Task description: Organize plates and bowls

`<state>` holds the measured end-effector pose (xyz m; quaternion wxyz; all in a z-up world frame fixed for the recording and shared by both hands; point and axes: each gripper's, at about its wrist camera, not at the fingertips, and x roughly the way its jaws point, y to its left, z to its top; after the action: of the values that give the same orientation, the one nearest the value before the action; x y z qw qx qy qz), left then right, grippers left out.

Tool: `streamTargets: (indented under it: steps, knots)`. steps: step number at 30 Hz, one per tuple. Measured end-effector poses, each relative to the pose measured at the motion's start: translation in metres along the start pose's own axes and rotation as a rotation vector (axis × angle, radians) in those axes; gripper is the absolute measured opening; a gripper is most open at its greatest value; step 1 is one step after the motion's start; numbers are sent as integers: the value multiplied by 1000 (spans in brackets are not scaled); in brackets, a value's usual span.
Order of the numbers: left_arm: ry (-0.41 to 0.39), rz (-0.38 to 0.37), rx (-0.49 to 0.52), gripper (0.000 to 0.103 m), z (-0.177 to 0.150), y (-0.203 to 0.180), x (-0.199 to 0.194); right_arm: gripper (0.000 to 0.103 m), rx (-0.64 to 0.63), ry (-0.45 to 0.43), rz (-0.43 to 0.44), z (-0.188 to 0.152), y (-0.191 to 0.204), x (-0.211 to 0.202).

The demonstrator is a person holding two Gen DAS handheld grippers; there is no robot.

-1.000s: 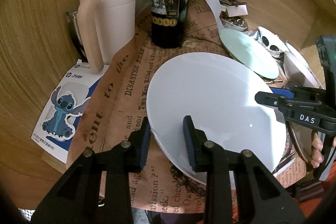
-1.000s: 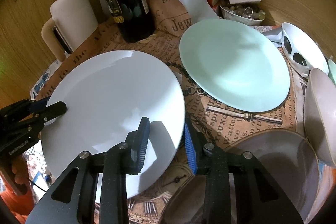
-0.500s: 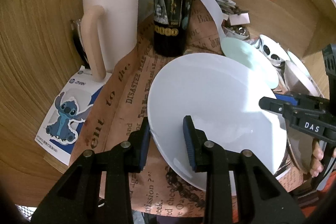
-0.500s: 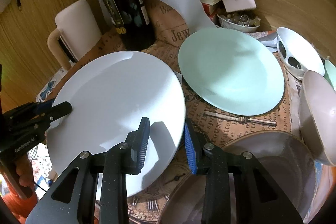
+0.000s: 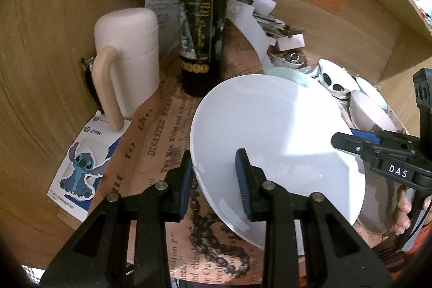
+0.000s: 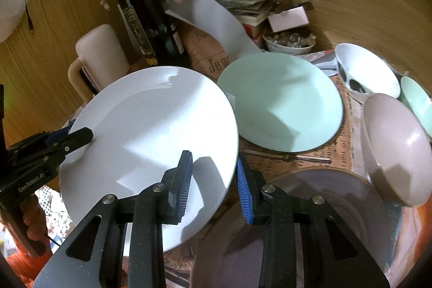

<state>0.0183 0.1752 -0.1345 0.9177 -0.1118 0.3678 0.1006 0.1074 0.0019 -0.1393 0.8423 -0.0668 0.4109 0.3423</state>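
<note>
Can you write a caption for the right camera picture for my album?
Two hand-held grippers, right and left, grip a white plate beside a mint plate.

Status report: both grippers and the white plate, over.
Left gripper and right gripper shut on white plate, lifted and tilted. Mint plate just beyond. Wine bottle close behind.
</note>
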Motion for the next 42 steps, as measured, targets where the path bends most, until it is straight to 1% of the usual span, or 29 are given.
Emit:
streamTargets:
  steps: [11, 27, 35, 42]
  knots:
    - [-4, -52, 21, 31, 2, -29, -2, 29, 21, -39, -32, -8, -21, -28]
    - [-5, -127, 121, 31, -4, -79, -6, 29, 86, -97, -109, -35, -47, -74]
    - [5, -166, 156, 31, -8, -100, -5, 29, 116, -110, -146, -48, -61, -87]
    - [25, -189, 160, 31, -11, -115, 0, 29, 140, -109, -166, -60, -71, -95]
